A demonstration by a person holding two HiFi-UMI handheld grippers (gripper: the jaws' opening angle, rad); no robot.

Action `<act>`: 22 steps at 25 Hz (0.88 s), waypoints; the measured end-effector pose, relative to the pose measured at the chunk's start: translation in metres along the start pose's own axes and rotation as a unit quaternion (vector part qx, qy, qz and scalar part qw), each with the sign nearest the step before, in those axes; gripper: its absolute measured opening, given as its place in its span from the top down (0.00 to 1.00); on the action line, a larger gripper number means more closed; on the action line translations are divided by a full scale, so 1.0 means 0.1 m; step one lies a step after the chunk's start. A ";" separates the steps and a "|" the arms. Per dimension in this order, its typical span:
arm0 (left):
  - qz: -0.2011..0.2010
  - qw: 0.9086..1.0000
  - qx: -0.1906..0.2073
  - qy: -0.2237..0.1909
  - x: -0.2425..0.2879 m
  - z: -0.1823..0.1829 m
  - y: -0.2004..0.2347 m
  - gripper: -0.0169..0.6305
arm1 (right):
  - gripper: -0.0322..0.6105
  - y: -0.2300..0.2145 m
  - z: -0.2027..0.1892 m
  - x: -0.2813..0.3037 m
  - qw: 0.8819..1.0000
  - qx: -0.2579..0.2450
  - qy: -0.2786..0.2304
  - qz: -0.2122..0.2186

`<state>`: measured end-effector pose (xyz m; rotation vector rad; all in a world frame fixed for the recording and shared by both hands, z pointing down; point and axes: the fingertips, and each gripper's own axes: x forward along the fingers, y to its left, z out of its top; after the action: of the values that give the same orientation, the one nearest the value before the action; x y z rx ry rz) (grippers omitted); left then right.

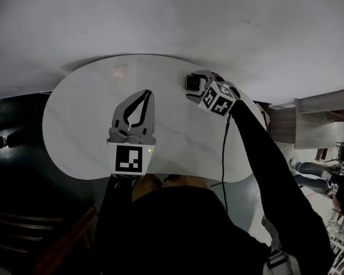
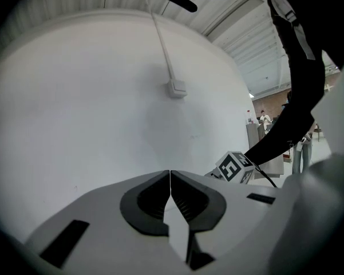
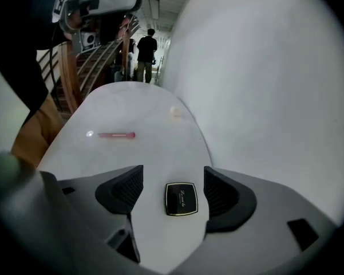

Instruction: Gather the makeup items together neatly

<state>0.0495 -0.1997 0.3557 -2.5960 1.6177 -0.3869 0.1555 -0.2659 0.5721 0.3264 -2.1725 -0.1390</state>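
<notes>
A small black square compact [image 3: 181, 199] with a gold rim lies flat on the white table [image 3: 131, 105]. It sits between the pads of my right gripper [image 3: 173, 177], which is open with a gap on each side of the compact. In the head view this compact [image 1: 192, 82] is near the table's far right edge, under the right gripper [image 1: 196, 86]. A pink lip tube [image 3: 117, 135] lies further out on the table. My left gripper [image 1: 147, 93] hovers over the table's middle, shut and empty; its jaws meet in the left gripper view [image 2: 170, 179].
A small pale item [image 3: 176, 112] lies near the table's far edge. The table [image 1: 80, 119] is rounded, with a white wall behind it carrying a cable duct and box [image 2: 176, 87]. Wooden stairs [image 3: 91, 62] and a person [image 3: 145, 47] stand further off.
</notes>
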 end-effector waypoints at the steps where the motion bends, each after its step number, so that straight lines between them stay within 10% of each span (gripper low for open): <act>1: 0.004 1.000 -0.002 0.002 -0.01 -0.02 0.02 0.94 | 0.45 0.02 -0.07 0.07 1.000 -0.012 0.013 0.015; 22: 0.071 0.995 -0.018 0.071 -0.14 -0.48 0.41 0.94 | 0.43 -0.22 -0.84 0.73 0.972 -0.028 0.152 0.176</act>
<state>-0.0035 -0.2014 0.3923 -2.5091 1.8576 -0.5479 0.1871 -0.3064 0.6733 -0.0716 -1.8825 0.0476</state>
